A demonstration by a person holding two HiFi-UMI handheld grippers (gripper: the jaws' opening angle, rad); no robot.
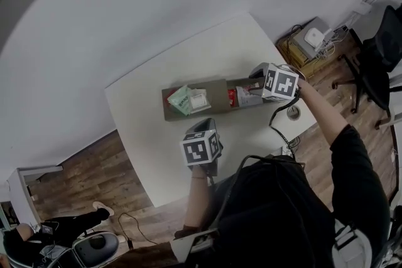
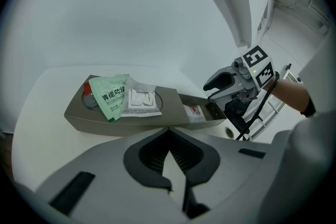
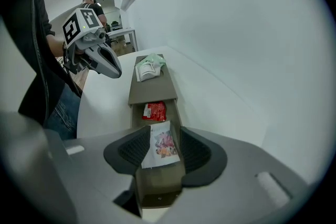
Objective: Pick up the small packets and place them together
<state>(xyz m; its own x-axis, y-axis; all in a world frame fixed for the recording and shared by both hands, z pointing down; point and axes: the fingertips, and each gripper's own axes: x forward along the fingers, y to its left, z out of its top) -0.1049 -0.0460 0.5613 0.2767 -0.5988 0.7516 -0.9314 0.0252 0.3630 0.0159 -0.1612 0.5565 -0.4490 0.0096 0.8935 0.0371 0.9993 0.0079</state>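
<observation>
A grey tray (image 1: 217, 92) lies across the white table (image 1: 144, 128). On its left end rest a green packet (image 1: 179, 100) and a white packet (image 1: 199, 99). A red packet (image 3: 154, 110) and a white packet with a coloured picture (image 3: 160, 143) lie in the right compartment. My right gripper (image 3: 165, 148) hangs open over that compartment, and the picture packet shows in the gap between its jaws. My left gripper (image 2: 168, 140) is shut with nothing in it, a little in front of the tray's middle. The green packet (image 2: 109, 95) and white packet (image 2: 139, 99) lie ahead of it.
The table's right edge has a round cable hole (image 1: 293, 113). Beyond it stand a box with cables (image 1: 312, 41) and an office chair (image 1: 377, 59). A person sits on the wooden floor at the lower left (image 1: 56, 229).
</observation>
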